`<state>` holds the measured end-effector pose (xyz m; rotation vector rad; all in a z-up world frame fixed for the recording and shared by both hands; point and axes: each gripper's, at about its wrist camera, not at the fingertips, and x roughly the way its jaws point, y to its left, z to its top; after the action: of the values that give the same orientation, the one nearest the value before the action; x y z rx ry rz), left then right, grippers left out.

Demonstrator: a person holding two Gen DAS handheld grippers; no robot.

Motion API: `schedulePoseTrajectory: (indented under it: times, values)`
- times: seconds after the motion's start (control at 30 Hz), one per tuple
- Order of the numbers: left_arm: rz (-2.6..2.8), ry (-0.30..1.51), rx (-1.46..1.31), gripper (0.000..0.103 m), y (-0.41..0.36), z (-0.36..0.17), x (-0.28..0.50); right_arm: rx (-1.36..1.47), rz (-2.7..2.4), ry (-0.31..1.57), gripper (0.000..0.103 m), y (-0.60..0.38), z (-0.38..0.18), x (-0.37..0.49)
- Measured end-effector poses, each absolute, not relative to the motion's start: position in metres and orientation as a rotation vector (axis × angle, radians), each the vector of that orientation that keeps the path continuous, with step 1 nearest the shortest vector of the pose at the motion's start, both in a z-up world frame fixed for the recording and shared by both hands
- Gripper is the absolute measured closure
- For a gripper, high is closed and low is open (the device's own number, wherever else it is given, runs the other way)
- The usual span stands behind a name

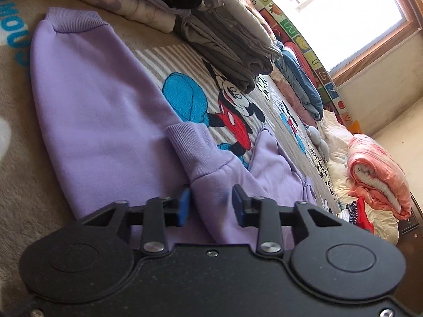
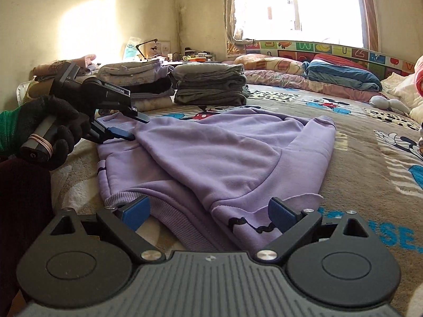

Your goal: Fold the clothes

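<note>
Spread on the bed [image 2: 370,163], directly ahead of both tongs: lilac sweatshirt [image 2: 211,153], partly doubled over itself, one sleeve laid across the body with its ribbed cuff [image 1: 195,148] pointing away from the left tongs [image 1: 211,206]. Lying with the ribbed hem [image 2: 169,216] at the near edge and the body running away toward the stack of folded clothes [image 2: 211,84], so roughly lengthwise along the right tongs' line of sight. Right tongs [image 2: 210,211] spread wide, hovering just over that hem, one pad near the ribbing, the other beside the near corner with the black stitching; nothing pinched. Left tongs, held in a gloved hand [image 2: 53,129], reaching in from the far left edge of the garment, parted, with sleeve cloth bulging between the pads but not visibly clamped. Nearer to the hem: the right; nearer to the sleeve and the left side seam: the left. Judging by this lie, likely midway through a fold, with the coming move turning on lifting one edge and carrying it across the body. Open room to the right over the cartoon-printed blanket; little room beyond, where the folded stack sits close to the far edge of the cloth and could be nudged; more piled bedding near the headboard, well apart. Thick fleece, probably apt to spring open unless pressed flat.
</note>
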<state>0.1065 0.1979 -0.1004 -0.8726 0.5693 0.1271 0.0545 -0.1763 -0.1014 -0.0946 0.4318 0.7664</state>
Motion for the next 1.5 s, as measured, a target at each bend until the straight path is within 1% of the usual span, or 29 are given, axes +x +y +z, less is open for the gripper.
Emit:
schedulePoseTrajectory:
  times: [0.03,0.07,0.1,0.23,0.4,0.5,0.7,0.87,1.07,1.13,1.23,1.5]
  values:
    - [0.129,0.565,-0.850,0.086,0.195,-0.097,0.108,-0.094,0.766,0.432,0.008,-0.177,-0.102,0.055]
    - [0.119,0.553,-0.824,0.090,0.191,-0.092,0.109,-0.093,0.766,0.433,0.008,-0.177,-0.103,0.056]
    - [0.101,0.532,-0.806,0.091,0.187,-0.086,0.110,-0.093,0.766,0.433,0.008,-0.177,-0.103,0.056]
    - [0.043,0.476,-0.743,0.092,0.167,-0.055,0.120,-0.106,0.778,0.435,0.008,-0.178,-0.105,0.056]
    - [-0.047,0.421,-0.681,0.092,0.131,-0.014,0.151,-0.112,0.794,0.450,0.008,-0.181,-0.105,0.055]
    - [-0.083,0.418,-0.658,0.092,0.106,0.001,0.177,-0.112,0.807,0.457,0.008,-0.184,-0.105,0.053]
    - [-0.124,0.443,-0.629,0.092,0.060,0.014,0.226,-0.092,0.836,0.473,0.008,-0.191,-0.108,0.051]
    - [-0.140,0.487,-0.584,0.093,0.023,0.012,0.265,-0.069,0.847,0.479,0.008,-0.193,-0.109,0.052]
    - [-0.086,0.560,-0.550,0.093,-0.012,-0.010,0.307,-0.043,0.860,0.486,0.008,-0.196,-0.110,0.052]
    - [-0.067,0.581,-0.535,0.095,-0.023,-0.018,0.318,-0.031,0.865,0.490,0.007,-0.197,-0.110,0.053]
    - [-0.040,0.605,-0.500,0.096,-0.036,-0.029,0.331,-0.015,0.878,0.501,0.003,-0.197,-0.112,0.054]
    - [-0.014,0.627,-0.324,0.096,-0.073,-0.042,0.349,0.047,0.905,0.515,0.002,-0.202,-0.112,0.059]
